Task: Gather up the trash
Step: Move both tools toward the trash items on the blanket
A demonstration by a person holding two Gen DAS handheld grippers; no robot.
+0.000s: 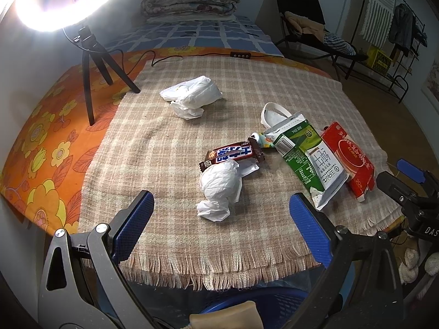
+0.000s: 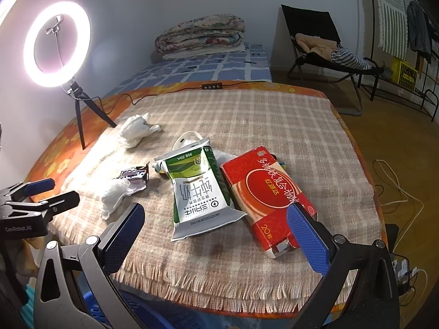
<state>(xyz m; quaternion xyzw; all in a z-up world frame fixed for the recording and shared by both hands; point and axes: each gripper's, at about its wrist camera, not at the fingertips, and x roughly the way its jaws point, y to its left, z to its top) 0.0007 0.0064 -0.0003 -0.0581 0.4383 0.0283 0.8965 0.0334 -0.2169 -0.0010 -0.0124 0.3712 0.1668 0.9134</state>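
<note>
Both grippers, left gripper (image 1: 221,219) and right gripper (image 2: 216,233), are hovering with fingers wide apart, empty, over the crumpled white tissue wad (image 1: 219,189) and flattened green-and-white milk carton (image 2: 197,192) on the table's beige checked cloth (image 2: 260,126).

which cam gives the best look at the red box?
Right wrist. The red box lies large near frame centre, top face and print readable, only its near corner behind that tool's right finger. Left wrist shows it small at the right edge, foreshortened, beside the milk carton.
</note>
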